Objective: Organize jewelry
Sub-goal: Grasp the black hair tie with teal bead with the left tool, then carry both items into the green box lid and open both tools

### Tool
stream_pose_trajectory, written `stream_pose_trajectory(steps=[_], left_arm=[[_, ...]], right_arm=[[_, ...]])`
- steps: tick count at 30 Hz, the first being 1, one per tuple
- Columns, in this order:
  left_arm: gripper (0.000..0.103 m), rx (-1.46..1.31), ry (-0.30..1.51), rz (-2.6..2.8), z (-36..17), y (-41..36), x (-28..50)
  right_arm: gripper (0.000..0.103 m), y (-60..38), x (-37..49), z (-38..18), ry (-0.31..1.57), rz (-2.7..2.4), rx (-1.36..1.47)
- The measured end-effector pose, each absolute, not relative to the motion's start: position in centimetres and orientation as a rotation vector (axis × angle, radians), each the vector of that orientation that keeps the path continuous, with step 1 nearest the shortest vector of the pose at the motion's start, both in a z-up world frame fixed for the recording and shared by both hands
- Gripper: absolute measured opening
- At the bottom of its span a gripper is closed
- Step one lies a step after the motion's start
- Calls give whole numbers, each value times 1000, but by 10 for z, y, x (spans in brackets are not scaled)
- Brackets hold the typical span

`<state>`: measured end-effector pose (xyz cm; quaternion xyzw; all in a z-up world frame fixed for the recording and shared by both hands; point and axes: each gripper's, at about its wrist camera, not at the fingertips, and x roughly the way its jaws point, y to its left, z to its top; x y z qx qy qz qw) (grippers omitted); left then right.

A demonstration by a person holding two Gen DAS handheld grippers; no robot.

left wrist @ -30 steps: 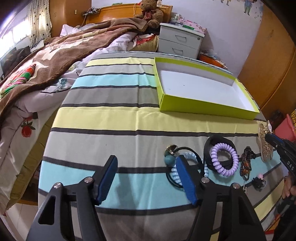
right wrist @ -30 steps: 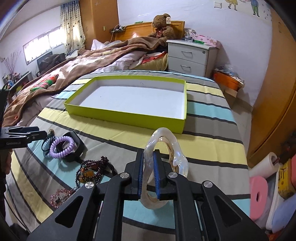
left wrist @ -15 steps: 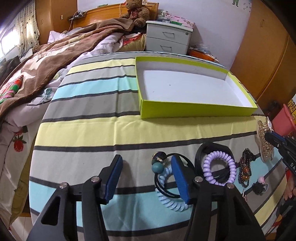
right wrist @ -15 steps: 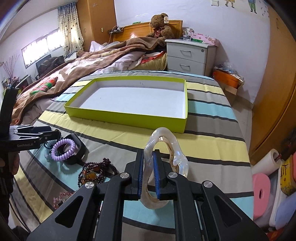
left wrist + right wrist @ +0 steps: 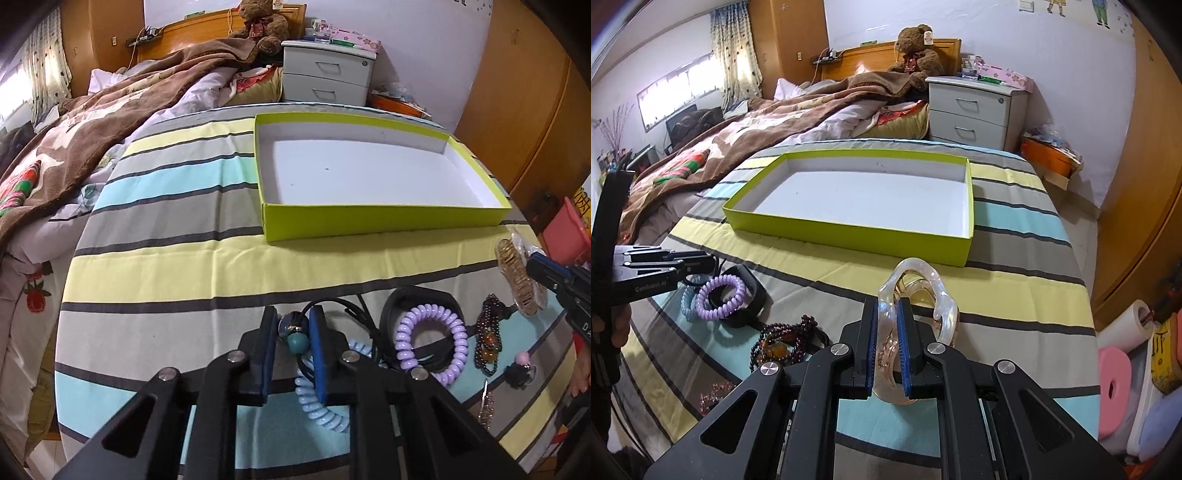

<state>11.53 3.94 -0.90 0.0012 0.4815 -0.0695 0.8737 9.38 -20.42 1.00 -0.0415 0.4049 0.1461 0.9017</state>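
While both tongs grip jewelry, the green box [image 5: 849,232] holds nothing.

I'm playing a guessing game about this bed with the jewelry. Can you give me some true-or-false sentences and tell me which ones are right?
1. The green box has nothing in it. True.
2. The right gripper is shut on a hair claw. True.
3. The purple hair tie lies in the box. False: it lies on the striped sheet, in front of the box.
4. The left gripper is wide open. False: its jaws have closed in around a teal bead.
5. A teddy bear sits by the headboard. True.
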Motion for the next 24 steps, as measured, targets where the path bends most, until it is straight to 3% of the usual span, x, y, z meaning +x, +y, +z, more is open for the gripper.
stream_pose_trajectory(steps=[9,14,18,24], left_arm=[[16,-29,959,-141,3,41,109],[16,-42,938,-141,9,44,106],[16,-45,924,-136,14,47,103],[16,-53,905,-138,22,46,102]], right_arm=[[20,-186,105,-4,935,294,-216],[20,-185,104,-8,932,283,-223],[12,-192,103,-6,916,277,-205],[11,-196,98,5,884,259,-189]])
